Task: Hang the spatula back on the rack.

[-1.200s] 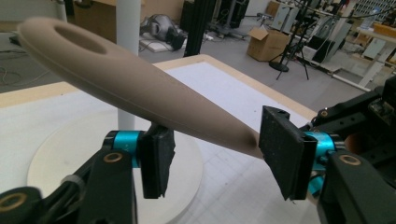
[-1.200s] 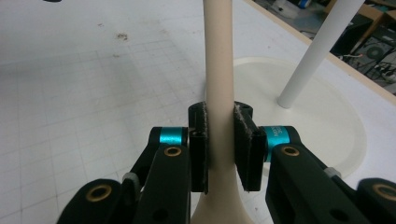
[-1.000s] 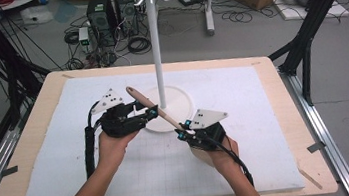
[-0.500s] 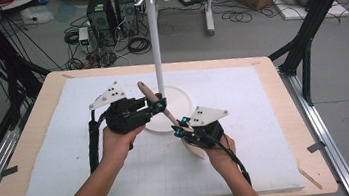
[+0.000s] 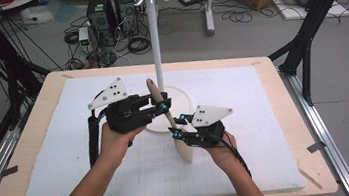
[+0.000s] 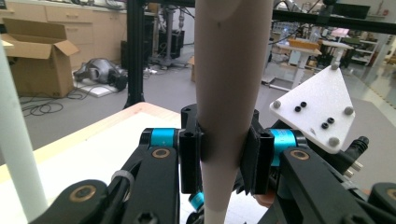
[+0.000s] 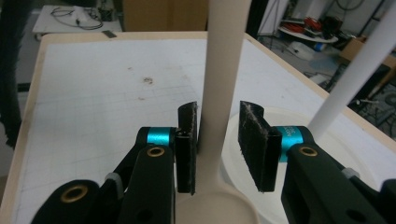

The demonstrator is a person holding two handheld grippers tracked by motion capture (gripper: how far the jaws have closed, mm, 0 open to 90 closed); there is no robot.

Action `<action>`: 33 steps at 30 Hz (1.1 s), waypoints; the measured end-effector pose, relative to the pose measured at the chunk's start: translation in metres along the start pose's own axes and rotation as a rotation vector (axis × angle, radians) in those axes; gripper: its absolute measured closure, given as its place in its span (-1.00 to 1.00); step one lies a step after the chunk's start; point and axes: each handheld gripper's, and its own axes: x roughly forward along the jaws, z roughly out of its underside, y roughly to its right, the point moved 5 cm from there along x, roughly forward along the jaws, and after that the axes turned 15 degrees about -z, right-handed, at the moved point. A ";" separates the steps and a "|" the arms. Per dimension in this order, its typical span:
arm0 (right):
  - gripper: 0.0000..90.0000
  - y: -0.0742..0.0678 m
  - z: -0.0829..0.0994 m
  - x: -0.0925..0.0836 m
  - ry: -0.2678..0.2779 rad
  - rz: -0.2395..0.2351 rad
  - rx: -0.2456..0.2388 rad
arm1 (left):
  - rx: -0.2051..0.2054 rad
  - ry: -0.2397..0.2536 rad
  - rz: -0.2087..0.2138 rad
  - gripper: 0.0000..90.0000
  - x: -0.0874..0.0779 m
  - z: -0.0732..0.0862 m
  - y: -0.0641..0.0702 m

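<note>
Wooden spoon (image 5: 169, 124) was pale beige, unpatterned. Both grippers were black with cyan rings: left gripper (image 6: 227, 151), right gripper (image 7: 218, 144). Their marker plates (image 5: 211, 114) were light grey with black dots. Stand (image 5: 155, 40) was white. Mat (image 5: 277, 130) was white with faint grey grid. Table (image 5: 35, 125) edge was light tan wood.

Two black grippers: left gripper (image 5: 155, 104), right gripper (image 5: 181, 132). Black linkage arms, brass-coloured pivot screws, anodised blue collars behind flat black pads (image 7: 252, 144), pad faces scuffed. White three-cornered plate (image 6: 317, 111) on each, black and grey screw heads. Black cable (image 5: 92, 138) trailing from left gripper. Forearms bare, no sleeves.
</note>
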 end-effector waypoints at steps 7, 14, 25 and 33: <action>0.30 -0.005 -0.006 0.000 0.056 -0.046 -0.049 | 0.011 0.004 0.026 0.60 -0.002 0.000 0.001; 0.28 -0.006 -0.008 -0.006 0.079 -0.077 -0.059 | 0.023 0.002 0.043 0.60 -0.004 0.000 -0.002; 0.34 -0.007 -0.009 -0.002 0.100 -0.138 -0.070 | 0.058 0.015 0.130 0.60 -0.005 0.001 0.006; 0.64 -0.010 -0.009 0.002 0.095 -0.200 -0.076 | 0.075 0.023 0.157 0.60 -0.005 0.001 0.009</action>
